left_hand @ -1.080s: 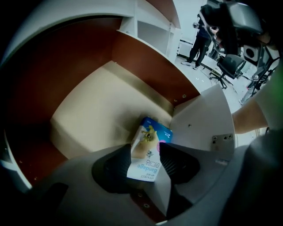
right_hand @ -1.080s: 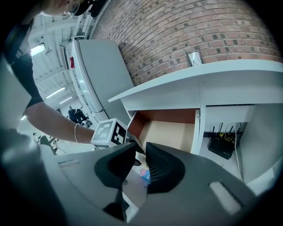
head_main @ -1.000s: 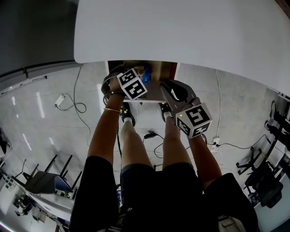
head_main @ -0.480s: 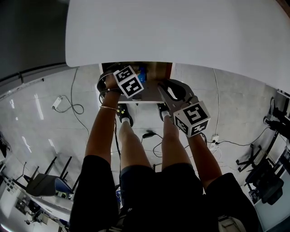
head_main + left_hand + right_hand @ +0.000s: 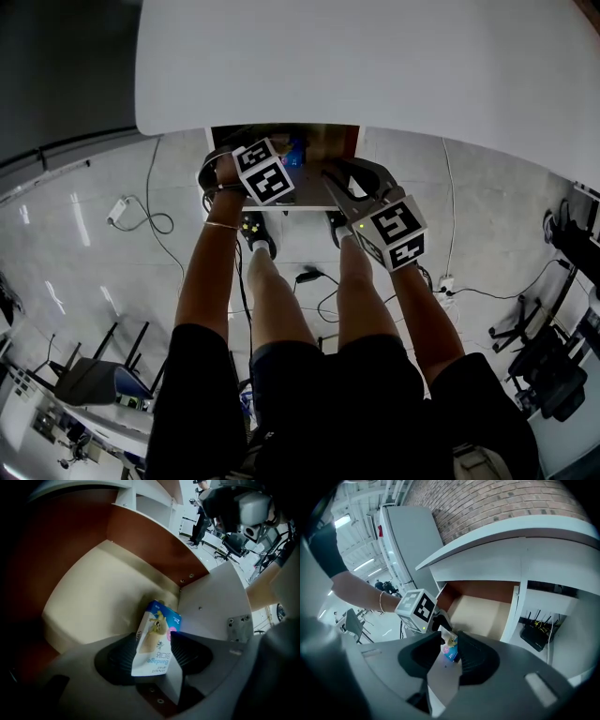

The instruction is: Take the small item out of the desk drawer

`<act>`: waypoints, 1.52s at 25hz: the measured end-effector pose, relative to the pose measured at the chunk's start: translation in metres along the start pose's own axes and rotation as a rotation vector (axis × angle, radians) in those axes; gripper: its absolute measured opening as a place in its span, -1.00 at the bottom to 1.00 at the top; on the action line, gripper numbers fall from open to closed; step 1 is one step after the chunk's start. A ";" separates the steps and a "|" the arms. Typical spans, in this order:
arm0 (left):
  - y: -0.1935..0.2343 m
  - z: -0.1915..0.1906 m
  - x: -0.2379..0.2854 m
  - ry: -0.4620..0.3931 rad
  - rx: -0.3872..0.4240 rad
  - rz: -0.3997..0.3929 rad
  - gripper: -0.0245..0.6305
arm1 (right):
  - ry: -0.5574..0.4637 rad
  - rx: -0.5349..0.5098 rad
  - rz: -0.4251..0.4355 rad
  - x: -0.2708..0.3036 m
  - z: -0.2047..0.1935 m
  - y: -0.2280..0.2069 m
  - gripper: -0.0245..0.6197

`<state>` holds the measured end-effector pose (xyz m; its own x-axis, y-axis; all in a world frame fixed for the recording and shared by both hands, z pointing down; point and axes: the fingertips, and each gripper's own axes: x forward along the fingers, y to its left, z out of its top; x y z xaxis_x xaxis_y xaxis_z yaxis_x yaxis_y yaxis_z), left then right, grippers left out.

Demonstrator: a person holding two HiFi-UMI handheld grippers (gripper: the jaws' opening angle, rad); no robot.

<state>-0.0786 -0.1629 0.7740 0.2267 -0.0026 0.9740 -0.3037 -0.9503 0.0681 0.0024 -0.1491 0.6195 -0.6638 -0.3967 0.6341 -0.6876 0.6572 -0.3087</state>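
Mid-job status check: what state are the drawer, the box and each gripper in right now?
Drawer: pulled open.
Left gripper: jaws wide apart, have just been opening, bandage box between them.
Bandage box: closed, tilted on end by the drawer corner.
Right gripper: jaws apart, have just been opening, nothing between them.

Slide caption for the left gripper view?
Left tongs, jaws just opening wider, straddle a bandage box inside the open desk drawer.
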 end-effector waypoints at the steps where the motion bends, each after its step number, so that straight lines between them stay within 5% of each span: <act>1: -0.001 0.000 -0.002 -0.006 0.001 -0.001 -0.23 | 0.011 -0.015 0.006 0.003 -0.001 0.002 -0.55; 24: -0.020 -0.005 -0.027 -0.106 0.015 -0.007 -0.25 | 0.355 -0.459 0.145 0.086 -0.030 0.019 -0.40; 38: -0.027 -0.004 -0.036 -0.135 0.029 -0.026 -0.29 | 0.508 -0.597 0.174 0.120 -0.051 0.011 -0.32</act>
<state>-0.0823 -0.1359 0.7382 0.3571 -0.0178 0.9339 -0.2698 -0.9592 0.0849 -0.0698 -0.1564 0.7285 -0.4326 -0.0113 0.9015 -0.2179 0.9716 -0.0924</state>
